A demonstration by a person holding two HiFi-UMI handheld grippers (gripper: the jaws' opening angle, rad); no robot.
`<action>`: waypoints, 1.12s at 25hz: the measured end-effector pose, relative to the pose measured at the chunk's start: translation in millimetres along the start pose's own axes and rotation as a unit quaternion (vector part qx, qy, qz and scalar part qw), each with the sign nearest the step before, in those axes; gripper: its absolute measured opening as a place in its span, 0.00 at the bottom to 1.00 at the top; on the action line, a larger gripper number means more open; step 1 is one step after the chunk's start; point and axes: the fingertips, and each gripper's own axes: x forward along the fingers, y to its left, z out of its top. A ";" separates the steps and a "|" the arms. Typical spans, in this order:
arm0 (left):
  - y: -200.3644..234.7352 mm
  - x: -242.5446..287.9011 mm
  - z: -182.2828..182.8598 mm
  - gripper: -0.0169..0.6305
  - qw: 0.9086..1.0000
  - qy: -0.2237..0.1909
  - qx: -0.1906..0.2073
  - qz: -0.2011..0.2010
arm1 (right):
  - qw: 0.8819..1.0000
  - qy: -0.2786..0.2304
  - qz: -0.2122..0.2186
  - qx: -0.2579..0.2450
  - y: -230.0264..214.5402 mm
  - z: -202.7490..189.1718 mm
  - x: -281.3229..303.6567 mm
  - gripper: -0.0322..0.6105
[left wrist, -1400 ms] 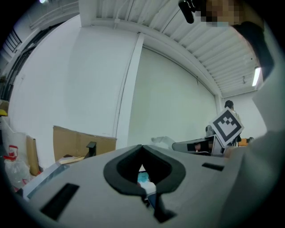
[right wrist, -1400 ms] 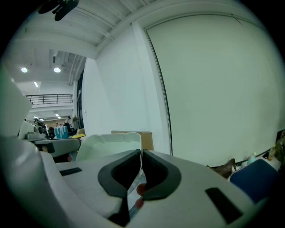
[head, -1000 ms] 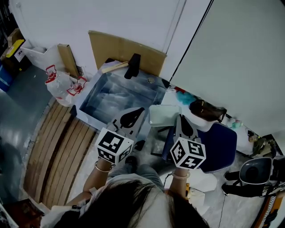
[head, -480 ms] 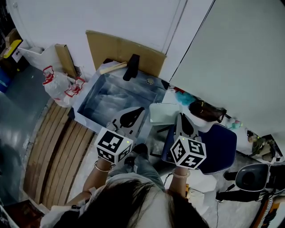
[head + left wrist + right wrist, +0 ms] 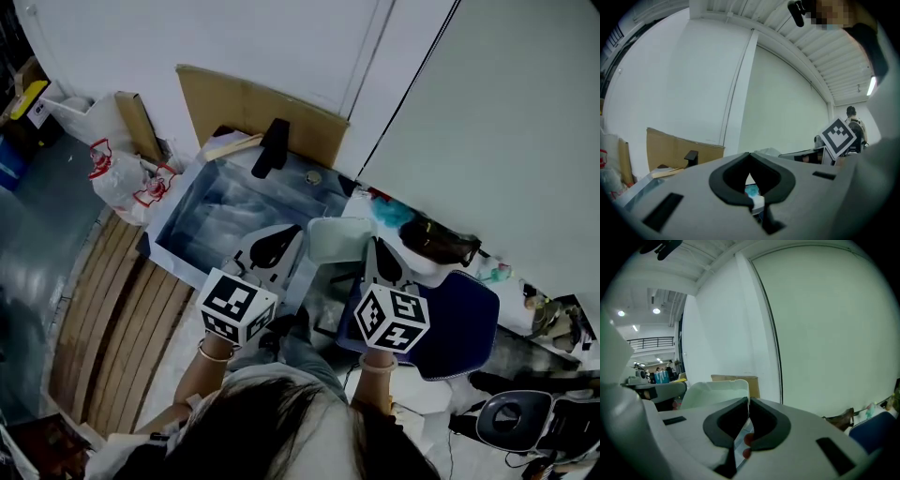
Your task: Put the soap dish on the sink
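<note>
We hold both grippers low in front of us, near the sink (image 5: pixel 239 202). R gripper (image 5: pixel 373 248) has its jaws pinching the rim of the soap dish (image 5: pixel 337 238). In the R gripper view the jaws (image 5: pixel 749 401) are clamped on that thin edge and the pale dish (image 5: pixel 717 391) stands up to the left of them. From the head view the dish is in the air by the sink's right edge, w/ its hollow side up, and is not set down. L gripper (image 5: pixel 286 242) sits just left of the dish, jaws pressed together w/ nothing between them, as the L gripper view (image 5: pixel 750 157) shows. A black tap (image 5: pixel 275 145) and cardboard (image 5: pixel 262 108) are behind the sink. A blue chair (image 5: pixel 450 323) is under the R gripper.
</note>
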 end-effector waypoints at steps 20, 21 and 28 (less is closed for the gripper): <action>20.3 61.9 -10.9 0.04 0.998 0.019 -0.003 0.064 | 0.997 0.051 0.057 -0.014 -43.1 -7.2 89.1 0.10; 21.4 64.2 -11.0 0.04 0.998 0.020 -0.003 0.067 | 0.997 0.054 0.060 -0.016 -44.7 -8.2 93.5 0.10; 31.0 81.3 -11.4 0.04 0.996 0.016 -0.006 0.085 | 0.994 0.077 0.070 -0.026 -57.5 -20.2 124.5 0.10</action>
